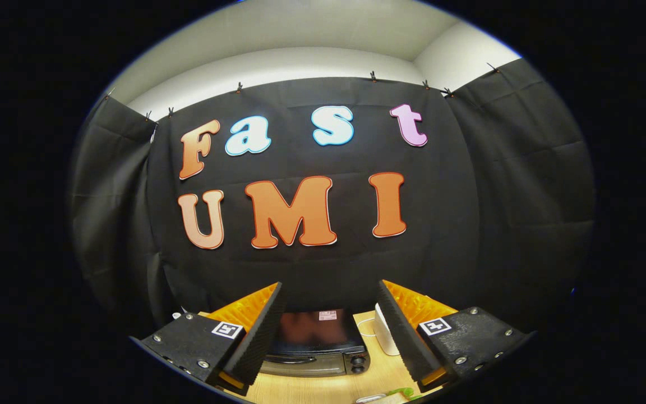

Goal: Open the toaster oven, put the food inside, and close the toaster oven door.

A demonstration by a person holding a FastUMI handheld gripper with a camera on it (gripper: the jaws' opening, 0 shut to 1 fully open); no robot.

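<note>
- Gripper point(331, 331) is spread wide, holding nothing, raised above the bench point(323, 387).
- Toaster oven point(317, 348) sits between the fingers and just beyond them, at 12 o'clock from the gripper; door looks closed, handle bar across the front, two knobs at its 3 o'clock end.
- Food point(398, 394) is barely visible: a green bit and something pale at 5 o'clock of the oven, near the right finger.
- Risks: the gripper comes in high, so it may miss the handle or slip off it; pulling hard could drag the oven along the bench; the white object point(386, 336) at the oven's 3 o'clock could get bumped.
- Count: one oven, one white object, one gripper, food items unclear.
</note>
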